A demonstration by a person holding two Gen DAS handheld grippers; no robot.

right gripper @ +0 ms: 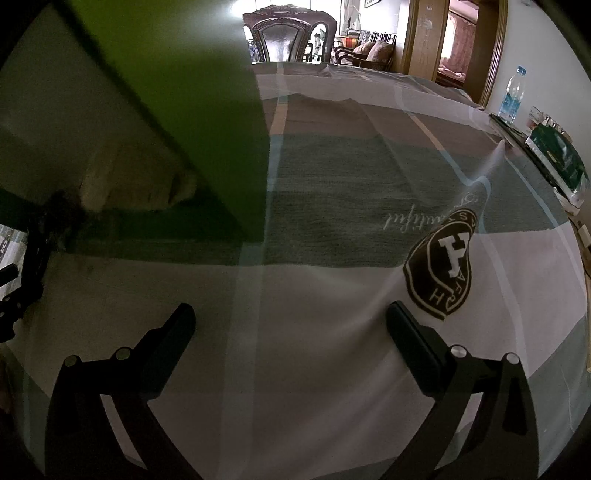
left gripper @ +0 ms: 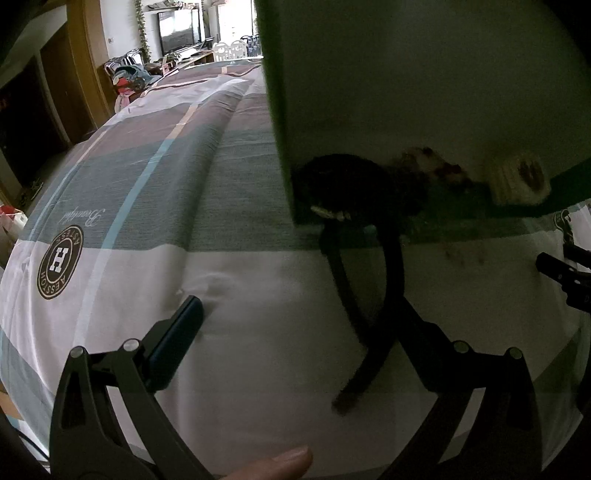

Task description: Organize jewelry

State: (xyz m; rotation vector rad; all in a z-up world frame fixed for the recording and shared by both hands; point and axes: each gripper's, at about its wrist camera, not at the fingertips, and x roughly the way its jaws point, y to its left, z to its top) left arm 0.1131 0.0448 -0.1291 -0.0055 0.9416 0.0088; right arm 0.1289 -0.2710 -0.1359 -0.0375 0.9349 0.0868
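A green box (left gripper: 277, 92) stands open toward me on the checked cloth (left gripper: 229, 192). A black headband (left gripper: 391, 266) lies with its fuzzy top inside the box and its two ends trailing out onto the cloth. My left gripper (left gripper: 299, 314) is open wide, and the headband's ends lie between its fingers, close to the right finger (left gripper: 432, 332). Deeper in the box sit blurred cream and dark red pieces (left gripper: 517, 181). My right gripper (right gripper: 291, 310) is open over bare cloth, to the right of the box (right gripper: 207, 129). The headband (right gripper: 33, 254) shows at that view's left edge.
A person's fingertip (left gripper: 284, 461) shows at the bottom of the left wrist view. A water bottle (right gripper: 511, 96) and a green and white carton (right gripper: 557, 162) stand at the cloth's far right. A dark chair (right gripper: 288, 33) stands behind the table.
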